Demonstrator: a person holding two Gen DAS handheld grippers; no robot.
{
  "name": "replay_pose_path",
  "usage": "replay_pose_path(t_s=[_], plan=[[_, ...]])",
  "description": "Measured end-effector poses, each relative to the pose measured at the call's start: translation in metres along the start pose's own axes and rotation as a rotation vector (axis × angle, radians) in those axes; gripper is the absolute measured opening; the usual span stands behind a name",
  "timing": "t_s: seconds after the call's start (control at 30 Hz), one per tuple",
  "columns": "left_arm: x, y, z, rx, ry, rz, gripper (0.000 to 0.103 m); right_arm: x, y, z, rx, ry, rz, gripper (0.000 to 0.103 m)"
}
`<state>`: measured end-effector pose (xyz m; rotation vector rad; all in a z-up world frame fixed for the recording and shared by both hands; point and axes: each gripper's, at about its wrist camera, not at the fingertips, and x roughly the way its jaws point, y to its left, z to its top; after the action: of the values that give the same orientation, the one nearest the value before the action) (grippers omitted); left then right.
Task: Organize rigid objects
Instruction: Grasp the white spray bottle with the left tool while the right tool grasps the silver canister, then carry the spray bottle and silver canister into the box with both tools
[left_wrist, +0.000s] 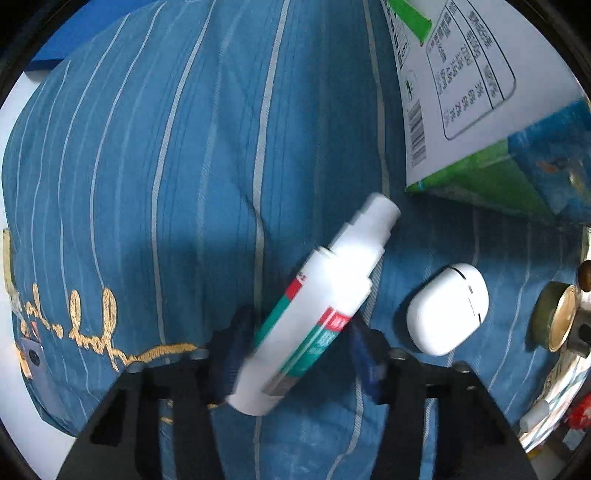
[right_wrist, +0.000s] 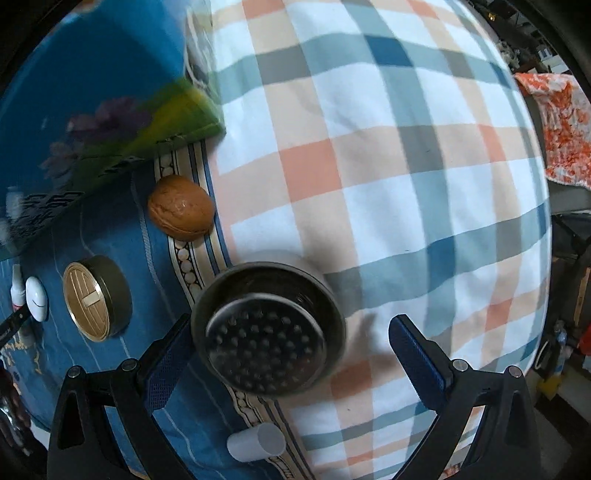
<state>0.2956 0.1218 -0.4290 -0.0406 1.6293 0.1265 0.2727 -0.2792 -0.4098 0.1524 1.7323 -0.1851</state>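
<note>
My left gripper (left_wrist: 301, 354) is shut on a white spray bottle (left_wrist: 314, 306) with a green and red label, held tilted over the blue striped cloth (left_wrist: 147, 166). A white earbud case (left_wrist: 447, 308) lies just right of it. My right gripper (right_wrist: 291, 354) is open, with a round metal strainer (right_wrist: 267, 328) between its fingers, touching the left finger (right_wrist: 166, 363); the right finger (right_wrist: 417, 363) stands apart. A walnut (right_wrist: 181, 213) and a round gold-lidded tin (right_wrist: 96, 298) lie to the left.
A green and white carton (left_wrist: 461, 92) lies at the upper right of the left view. A blue box (right_wrist: 92, 92) lies behind the walnut. A small white tube (right_wrist: 256, 441) lies near my right gripper. A plaid quilt (right_wrist: 388, 166) covers the right side.
</note>
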Motion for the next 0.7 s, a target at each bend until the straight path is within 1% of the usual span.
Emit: replay_pose_path(t_s=[0.03, 0.07, 0.1, 0.17, 0.27, 0.37, 0.4, 0.43, 0.47, 0.57, 0.67, 0.7], plan=[[0.0, 0.0, -0.004, -0.007, 0.001, 0.0, 0.04, 0.004, 0.001, 0.001, 0.001, 0.011, 0.011, 0.097], [-0.001, 0.001, -0.007, -0.011, 0.003, 0.0, 0.037, 0.007, 0.002, 0.002, 0.001, 0.024, 0.023, 0.088], [-0.001, 0.001, -0.01, -0.016, 0.006, -0.002, 0.034, 0.012, 0.004, 0.003, 0.004, 0.044, 0.038, 0.073], [-0.002, 0.002, -0.023, -0.043, 0.017, -0.015, 0.032, 0.02, 0.008, 0.002, 0.006, 0.08, 0.05, 0.072], [-0.003, 0.004, -0.045, -0.079, 0.029, -0.038, 0.031, 0.019, 0.012, -0.001, 0.001, 0.061, 0.038, 0.072], [0.003, 0.005, -0.058, -0.093, 0.044, -0.055, 0.03, 0.02, 0.017, -0.014, -0.015, 0.082, 0.061, 0.072], [0.007, 0.006, -0.059, -0.102, 0.053, -0.06, 0.032, 0.02, 0.02, -0.017, -0.031, 0.091, 0.066, 0.072], [0.007, 0.007, -0.06, -0.121, 0.035, -0.07, 0.034, 0.02, 0.024, -0.021, -0.043, 0.093, 0.064, 0.072], [0.008, 0.01, -0.058, -0.135, 0.042, -0.078, 0.035, 0.022, 0.027, -0.023, -0.053, 0.094, 0.055, 0.072], [0.009, 0.011, -0.051, -0.128, 0.044, -0.065, 0.038, 0.028, 0.033, -0.023, -0.054, 0.101, 0.027, 0.072], [0.005, 0.016, -0.046, -0.125, 0.037, -0.055, 0.036, 0.034, 0.038, -0.025, -0.051, 0.094, 0.003, 0.072], [0.005, 0.015, -0.046, -0.127, 0.032, -0.055, 0.033, 0.035, 0.042, -0.025, -0.051, 0.093, -0.005, 0.072]])
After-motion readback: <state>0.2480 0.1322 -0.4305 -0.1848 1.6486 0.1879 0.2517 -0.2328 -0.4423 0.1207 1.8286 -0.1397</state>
